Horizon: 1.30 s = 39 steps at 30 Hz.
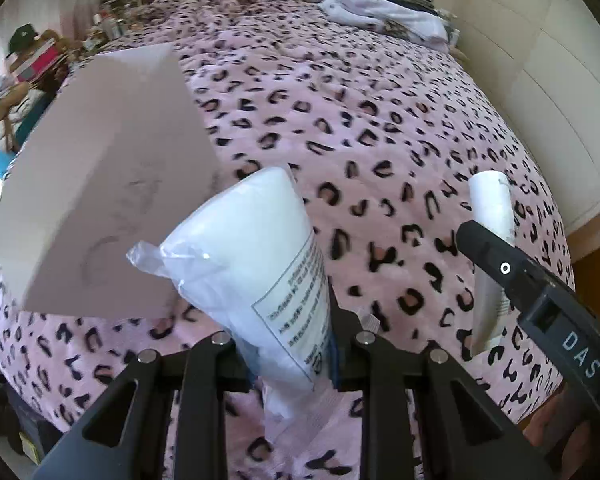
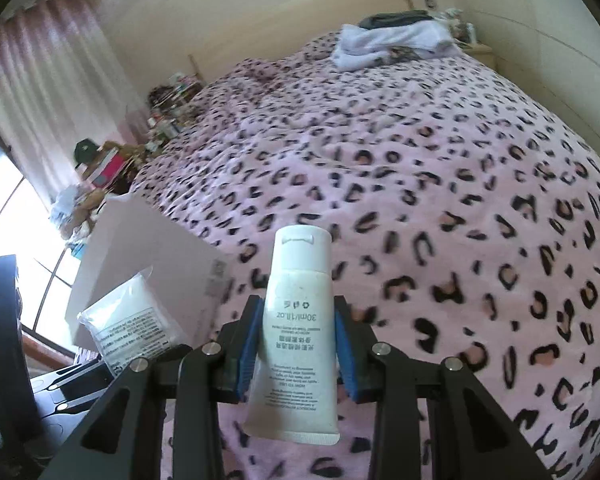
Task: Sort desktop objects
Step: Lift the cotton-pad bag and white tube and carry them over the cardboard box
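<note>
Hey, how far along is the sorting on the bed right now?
Nothing looks sorted yet. In hand: the left tool is clamped on a clear plastic bag of white padding, and the right tool grips a white squeeze tube. Both are held above the pink leopard-print blanket. The pale pink cardboard box lies beside them. Left: setting both items down where they belong.

White tube [image 2: 298, 320], pink leopard-spotted bedspread [image 2: 420, 184], pale box [image 1: 108, 184].
</note>
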Available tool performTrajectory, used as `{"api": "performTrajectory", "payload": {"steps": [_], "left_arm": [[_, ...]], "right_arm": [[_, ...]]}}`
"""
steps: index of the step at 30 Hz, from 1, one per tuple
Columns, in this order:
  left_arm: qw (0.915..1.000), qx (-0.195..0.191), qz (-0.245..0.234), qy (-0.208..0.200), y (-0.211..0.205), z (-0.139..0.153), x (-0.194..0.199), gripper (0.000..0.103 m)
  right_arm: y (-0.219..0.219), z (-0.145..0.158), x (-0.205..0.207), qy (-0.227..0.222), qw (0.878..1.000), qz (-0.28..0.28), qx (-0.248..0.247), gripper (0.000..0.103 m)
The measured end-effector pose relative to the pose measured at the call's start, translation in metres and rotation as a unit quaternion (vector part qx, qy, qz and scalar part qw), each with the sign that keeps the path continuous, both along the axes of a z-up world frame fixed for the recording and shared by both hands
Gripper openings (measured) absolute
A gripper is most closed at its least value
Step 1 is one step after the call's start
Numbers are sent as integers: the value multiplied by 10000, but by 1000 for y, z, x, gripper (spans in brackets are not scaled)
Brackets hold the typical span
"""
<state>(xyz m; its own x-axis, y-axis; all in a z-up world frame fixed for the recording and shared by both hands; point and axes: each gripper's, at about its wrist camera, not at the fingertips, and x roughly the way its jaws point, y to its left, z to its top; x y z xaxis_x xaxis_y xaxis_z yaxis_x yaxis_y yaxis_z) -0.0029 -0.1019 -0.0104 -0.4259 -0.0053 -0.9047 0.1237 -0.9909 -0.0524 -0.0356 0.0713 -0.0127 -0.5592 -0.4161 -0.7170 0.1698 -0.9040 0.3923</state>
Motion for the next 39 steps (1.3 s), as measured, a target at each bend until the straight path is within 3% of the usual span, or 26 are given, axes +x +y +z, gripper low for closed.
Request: {"api": "performTrajectory", "payload": {"steps": [23,30,39], "left_arm": [[9940,13,923,589,-109,95,33,26],[9915,59,1127,641,-144,104,33,26],[9900,276,1281,521,-187,89,22,26]], "right_arm": [[-133,106,4,755,9910,1072,260,35],[-172,114,-8,787,9869,1387,237,35],[-220,99,-41,561,9848,1630,205,35]]}}
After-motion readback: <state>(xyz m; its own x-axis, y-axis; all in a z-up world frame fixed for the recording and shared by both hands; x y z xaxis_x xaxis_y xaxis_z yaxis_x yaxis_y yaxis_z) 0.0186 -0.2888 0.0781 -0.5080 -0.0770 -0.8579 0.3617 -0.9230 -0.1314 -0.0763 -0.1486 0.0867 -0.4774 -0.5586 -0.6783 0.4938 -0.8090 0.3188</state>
